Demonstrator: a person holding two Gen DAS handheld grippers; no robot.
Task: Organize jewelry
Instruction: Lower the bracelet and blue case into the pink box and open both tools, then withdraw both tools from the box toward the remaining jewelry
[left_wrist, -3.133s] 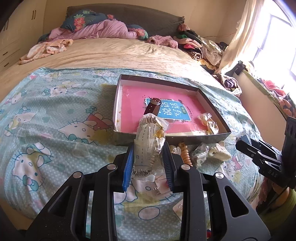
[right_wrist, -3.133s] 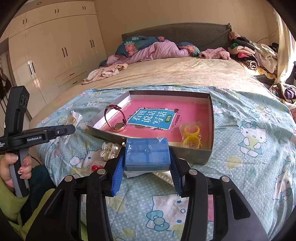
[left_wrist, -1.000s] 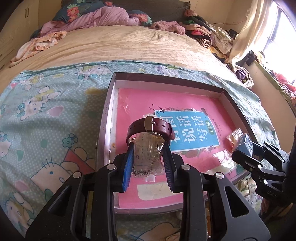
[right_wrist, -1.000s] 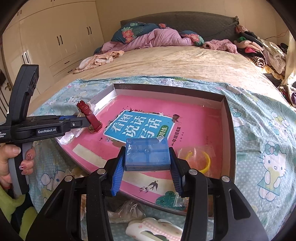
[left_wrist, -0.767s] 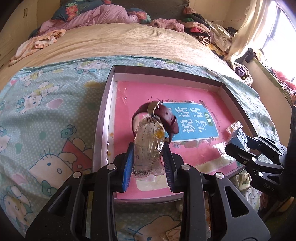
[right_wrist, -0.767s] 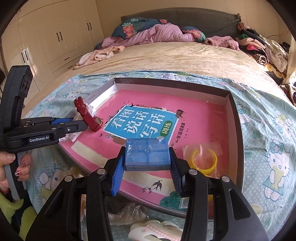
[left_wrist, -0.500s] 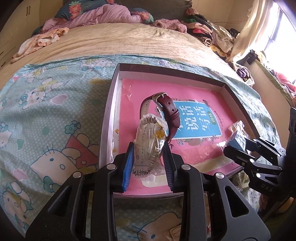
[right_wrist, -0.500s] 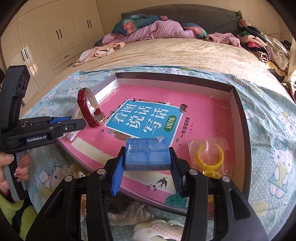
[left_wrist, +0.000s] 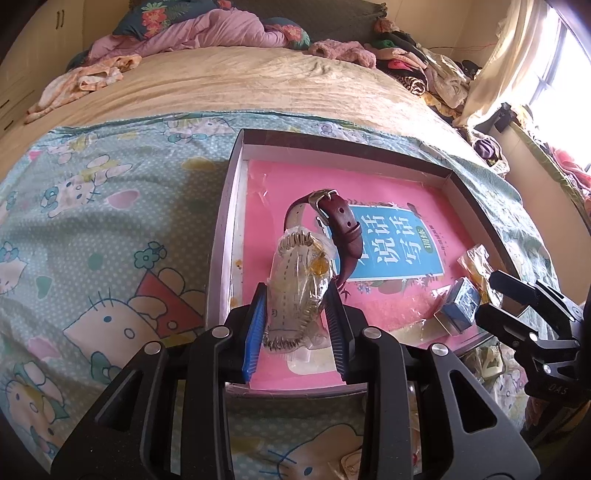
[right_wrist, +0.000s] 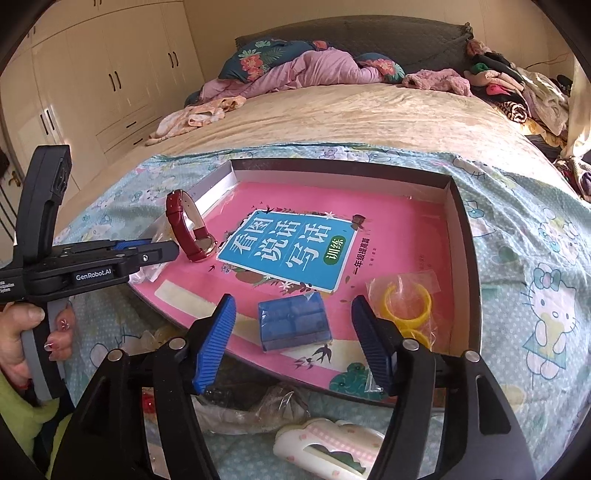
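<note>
Jewelry being sorted into a shallow tray on the bed.

Right gripper, jaws spread, has the blue box lying free at the tray's 6 o'clock; left gripper pinches a bagged ornament over its 8 o'clock edge, ready to deposit.

left gripper jaws clamped together, right gripper jaws spread wide, left hand wrapping its handle

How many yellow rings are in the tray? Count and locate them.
2 rings, bagged near the tray's right wall: one in plain view, one nearer, partly behind the right gripper. More possibly hidden.
</note>
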